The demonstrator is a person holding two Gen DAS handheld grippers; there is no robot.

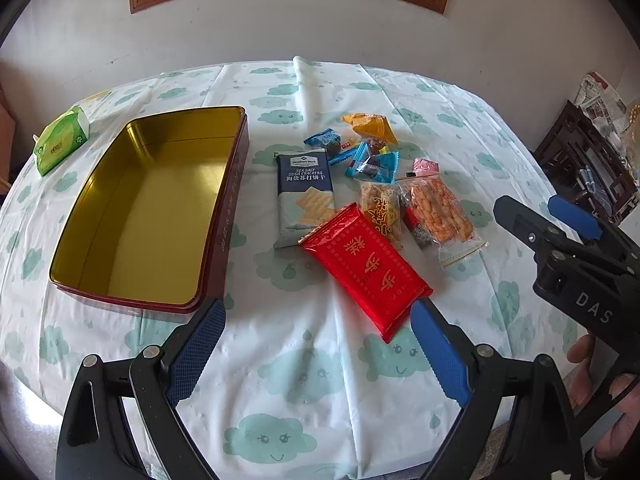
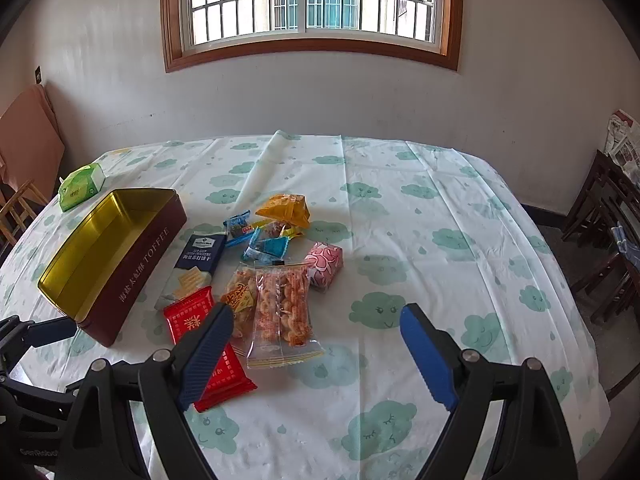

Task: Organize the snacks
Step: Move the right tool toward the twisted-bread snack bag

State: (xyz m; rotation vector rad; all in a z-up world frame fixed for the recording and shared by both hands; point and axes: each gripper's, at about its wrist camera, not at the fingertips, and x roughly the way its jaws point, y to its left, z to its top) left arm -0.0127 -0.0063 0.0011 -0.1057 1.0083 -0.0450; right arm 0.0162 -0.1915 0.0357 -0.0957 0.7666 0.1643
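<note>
At far left we see a green tissue pack [image 1: 62,140] on the table [image 1: 304,364] with its cloud-print cloth, then the open maroon rectangular tin with a gold inside [image 1: 148,208], with nothing in it. Right of it lie the snacks: a navy soda cracker packet [image 1: 305,196], a red foil packet [image 1: 366,270], blue-wrapped candies [image 1: 374,166], an orange wrapper [image 1: 370,126] and a clear bag of fried twists [image 1: 438,212]. Only our right wrist view shows the pink patterned block [image 2: 325,265] whole and the tin's lettered side. Our left gripper [image 1: 318,320] stands wide apart, holding nothing, one pad just beside the red packet. Our right gripper [image 2: 316,322] also gapes wide, holding nothing.
</note>
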